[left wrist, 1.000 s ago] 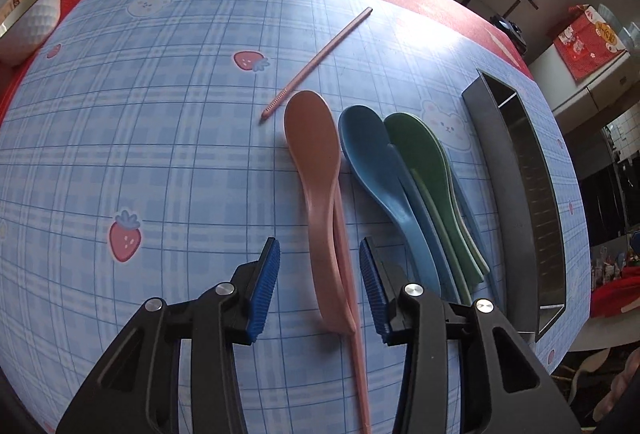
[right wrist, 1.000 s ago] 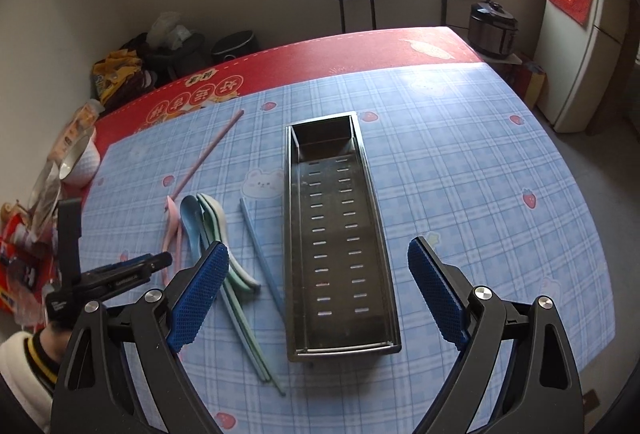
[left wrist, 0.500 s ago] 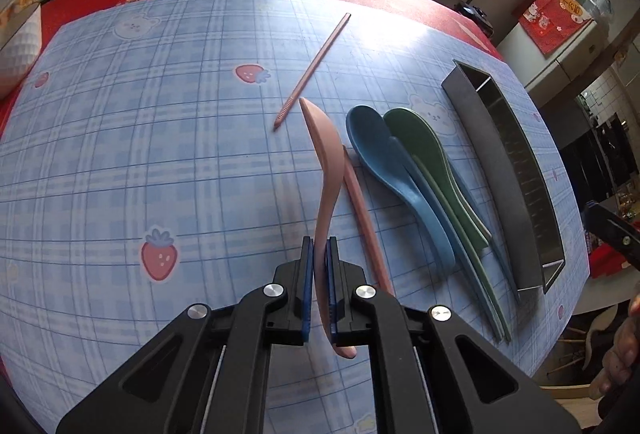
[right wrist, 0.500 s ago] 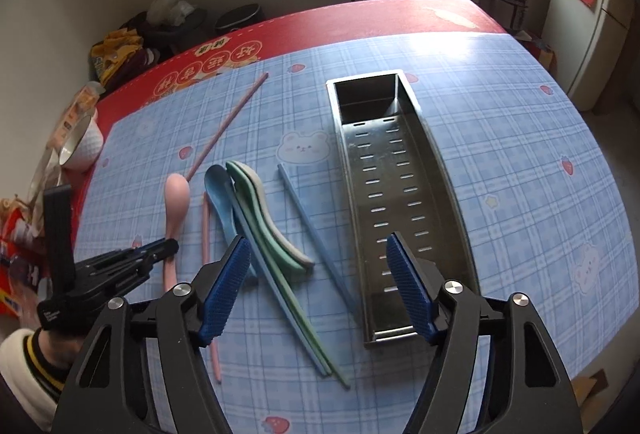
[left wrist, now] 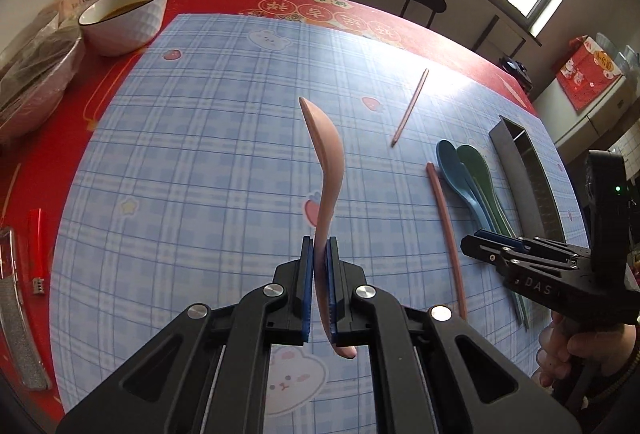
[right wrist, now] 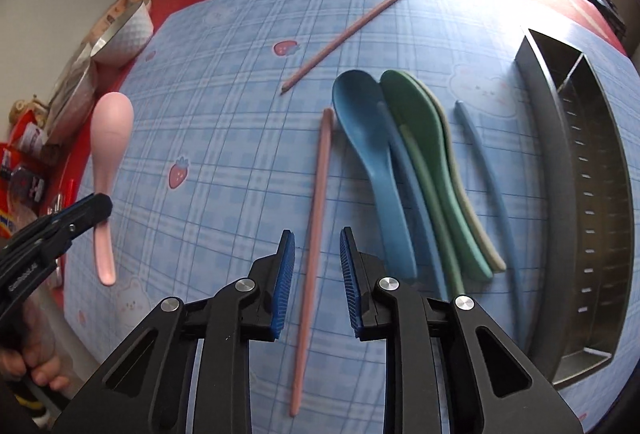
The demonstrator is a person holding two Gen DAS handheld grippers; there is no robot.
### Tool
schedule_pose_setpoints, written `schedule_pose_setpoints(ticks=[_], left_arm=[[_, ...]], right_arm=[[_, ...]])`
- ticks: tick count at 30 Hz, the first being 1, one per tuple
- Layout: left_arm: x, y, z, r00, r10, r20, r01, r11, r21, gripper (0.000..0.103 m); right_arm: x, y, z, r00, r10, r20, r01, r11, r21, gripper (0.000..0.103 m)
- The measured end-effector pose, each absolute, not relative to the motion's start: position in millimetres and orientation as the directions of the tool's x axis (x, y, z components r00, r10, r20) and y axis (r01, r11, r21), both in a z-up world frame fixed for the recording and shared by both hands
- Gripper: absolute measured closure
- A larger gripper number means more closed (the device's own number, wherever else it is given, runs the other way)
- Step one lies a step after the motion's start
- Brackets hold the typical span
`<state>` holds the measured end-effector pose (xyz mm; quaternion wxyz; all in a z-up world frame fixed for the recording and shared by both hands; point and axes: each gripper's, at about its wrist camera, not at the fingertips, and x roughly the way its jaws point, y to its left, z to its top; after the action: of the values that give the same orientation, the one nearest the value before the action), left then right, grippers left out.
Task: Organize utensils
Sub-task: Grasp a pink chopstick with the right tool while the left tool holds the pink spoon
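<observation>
The left hand-held gripper [left wrist: 319, 288] clamps a pink spoon [left wrist: 326, 169] above the tabletop [left wrist: 200, 153]. Only the right view shows the right hand-held gripper [right wrist: 317, 280] closing around a pink chopstick [right wrist: 316, 218], not yet touching.

In my left view the checked cloth [left wrist: 192, 169] lies bare across the centre left, easy passage. Right of centre the spoons [left wrist: 466, 173], a pink chopstick [left wrist: 446, 230] and the metal tray [left wrist: 520, 173] crowd together; a bowl [left wrist: 124, 17] blocks upper left.
</observation>
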<state>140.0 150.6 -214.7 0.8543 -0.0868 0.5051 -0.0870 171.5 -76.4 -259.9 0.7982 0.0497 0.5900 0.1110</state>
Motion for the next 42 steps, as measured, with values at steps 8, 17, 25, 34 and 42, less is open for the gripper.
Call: schedule_pose_setpoints(ticks=[8,17,25,34,42], left_arm=[[124,180,-224,0.466,-0.215,-0.858,-0.021,0.967,-0.254,0.097],[122,167,-225,0.458,-0.237,-0.857,0.007,0.965,-0.263,0.097],[124,146,-218,0.458,-0.259,-0.85,0.077,0.965,-0.253,0.097],[126,145,-208,0.479,-0.25,-0.842,0.067,0.966,-0.25,0.097],[132,121,-194,0.501,-0.236,-0.833,0.1,0.971,-0.215,0.097]], right_arm=[[173,-55,-276,0.279,0.121,-0.952,-0.155,0.985,0.08,0.088],[172,-56,-277,0.305,0.128,-0.944,-0.165,0.983,0.08,0.088],[161,-70,-273,0.326,0.188,-0.927,-0.152,0.978,0.145,0.097],[157,-80,-250,0.381,0.265,-0.886,-0.168,0.962,0.215,0.097],[163,-133,-203,0.535,0.259,-0.804,-0.092,0.964,0.249,0.097]])
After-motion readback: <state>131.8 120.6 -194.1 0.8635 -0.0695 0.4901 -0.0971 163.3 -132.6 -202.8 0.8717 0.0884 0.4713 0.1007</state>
